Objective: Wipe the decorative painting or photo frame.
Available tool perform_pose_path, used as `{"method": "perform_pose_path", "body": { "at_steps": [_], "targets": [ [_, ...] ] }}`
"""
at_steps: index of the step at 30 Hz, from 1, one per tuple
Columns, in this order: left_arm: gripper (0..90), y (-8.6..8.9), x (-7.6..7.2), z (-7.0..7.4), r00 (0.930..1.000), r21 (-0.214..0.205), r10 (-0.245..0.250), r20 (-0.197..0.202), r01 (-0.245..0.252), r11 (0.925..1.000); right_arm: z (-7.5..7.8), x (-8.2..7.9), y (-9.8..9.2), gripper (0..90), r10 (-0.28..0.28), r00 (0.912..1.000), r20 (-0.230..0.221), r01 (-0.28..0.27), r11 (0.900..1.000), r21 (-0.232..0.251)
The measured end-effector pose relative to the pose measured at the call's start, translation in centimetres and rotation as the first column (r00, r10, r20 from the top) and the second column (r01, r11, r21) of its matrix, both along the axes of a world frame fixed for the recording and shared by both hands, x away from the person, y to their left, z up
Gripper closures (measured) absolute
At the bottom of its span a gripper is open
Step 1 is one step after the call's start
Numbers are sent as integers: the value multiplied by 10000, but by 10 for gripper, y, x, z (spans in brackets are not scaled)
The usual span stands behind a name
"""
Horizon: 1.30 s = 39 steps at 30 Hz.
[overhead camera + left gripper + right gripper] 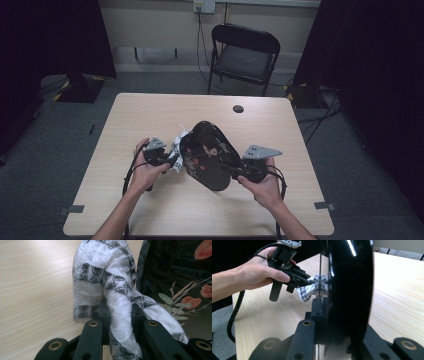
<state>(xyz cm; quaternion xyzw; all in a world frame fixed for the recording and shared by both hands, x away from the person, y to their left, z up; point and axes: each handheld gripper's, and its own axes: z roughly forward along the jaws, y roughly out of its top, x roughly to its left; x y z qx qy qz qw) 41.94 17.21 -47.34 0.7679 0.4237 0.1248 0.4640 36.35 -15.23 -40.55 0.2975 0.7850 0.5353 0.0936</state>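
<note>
While right jaws grip black pouch (207,157) — patterned cloth (110,287) beside it.

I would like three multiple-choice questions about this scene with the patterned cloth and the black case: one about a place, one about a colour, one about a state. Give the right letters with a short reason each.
1. Where is the cloth relative to the black case in the high view?
A. at its left edge
B. far off by the table's right corner
C. on the chair

2. Which colours does the cloth have?
A. red and yellow
B. white with grey-black triangles
C. plain green

3. What is the state of the left gripper?
A. wide open over bare table
B. shut on the cloth
C. shut on a cable

Answers:
1. A, the cloth lies against the case's left side.
2. B, the left gripper view shows that weave.
3. B, its jaws pinch the cloth between them, while the right gripper holds the case's edge.
</note>
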Motion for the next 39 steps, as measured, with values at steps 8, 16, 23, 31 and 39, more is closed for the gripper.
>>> {"method": "perform_pose_path", "body": {
  "at_steps": [8, 16, 23, 31, 39],
  "targets": [
    [770, 7, 0, 10, 9989, -688, 298, 375, -272, 9973, 0, 0, 0, 809, -4, 10000, 4, 4, 10000, -3],
    [772, -5, -1, -9, 9988, 282, -246, -427, 258, 9993, 0, 0, 0, 810, -11, 10000, -27, 11, 10000, -22],
    [774, -7, -1, -5, 9998, 310, -83, -201, 89, 9995, 0, 1, -2, 810, -58, 10000, -27, 58, 10000, -14],
    [771, -3, 0, -5, 9998, -115, -6, -207, 4, 9999, 0, 1, -1, 810, -54, 10000, -9, 54, 10000, -46],
    [767, -11, -1, -13, 9983, 639, -389, -426, 416, 9971, 0, 1, -1, 810, -65, 10000, -16, 65, 10000, -49]
  ]
}}
